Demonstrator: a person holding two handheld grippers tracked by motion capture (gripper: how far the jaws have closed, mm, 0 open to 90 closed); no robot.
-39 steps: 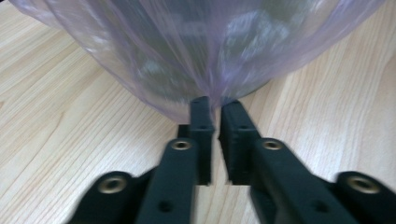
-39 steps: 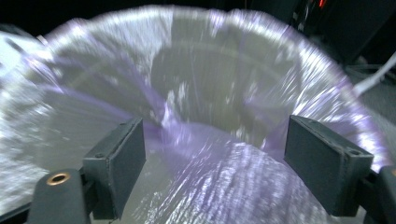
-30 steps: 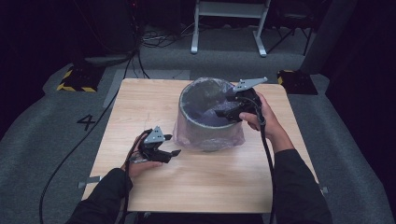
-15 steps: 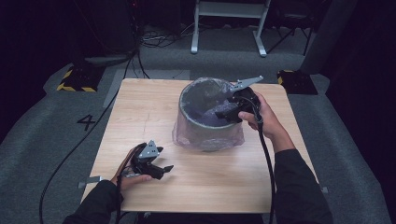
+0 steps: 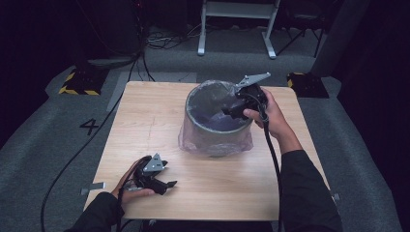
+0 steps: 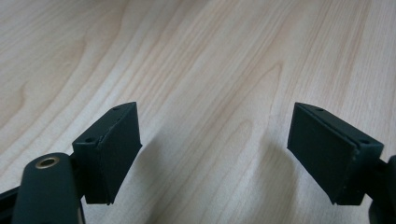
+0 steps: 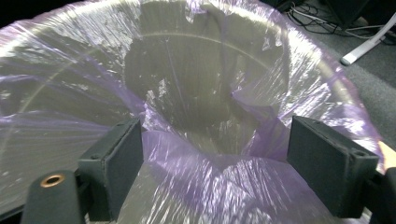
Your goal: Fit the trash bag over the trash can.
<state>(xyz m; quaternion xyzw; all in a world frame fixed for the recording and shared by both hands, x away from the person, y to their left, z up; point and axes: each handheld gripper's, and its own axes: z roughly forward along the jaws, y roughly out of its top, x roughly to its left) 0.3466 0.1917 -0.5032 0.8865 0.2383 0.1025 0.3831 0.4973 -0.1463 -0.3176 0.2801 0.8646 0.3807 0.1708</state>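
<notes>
Looks like lining a bin: a grey round bin [image 5: 215,123] near the middle of the wooden bench [image 5: 145,121], a thin purple plastic bag [image 5: 193,140] inside it and folded down over the outside wall, pooling at the base. Right gripper [image 5: 231,110] at the bin's right rim, dipped into the mouth; in the right gripper view, fingers [image 7: 112,165] spread wide, gripping nothing, with crumpled film [image 7: 196,168] bunched between them. Left gripper [image 5: 167,184] low over the bare bench at the near left corner, well apart from the bin; fingers [image 6: 109,149] likewise spread, only wood grain between.

Probable step in hand: seating the liner down inside the bin. To do it well:

- Push the bunched film down and outward toward the wall, not straight through it; thin plastic likely to tear under a hard edge.
- Keep the fingers spread while pressing, or pinch only a loose fold, never taut film.
- Bring the left gripper across to steady the far rim or hold the overhang, since a light bin may slide or tip.
- Work round the rim evenly to keep the overhang from being dragged inside.
</notes>
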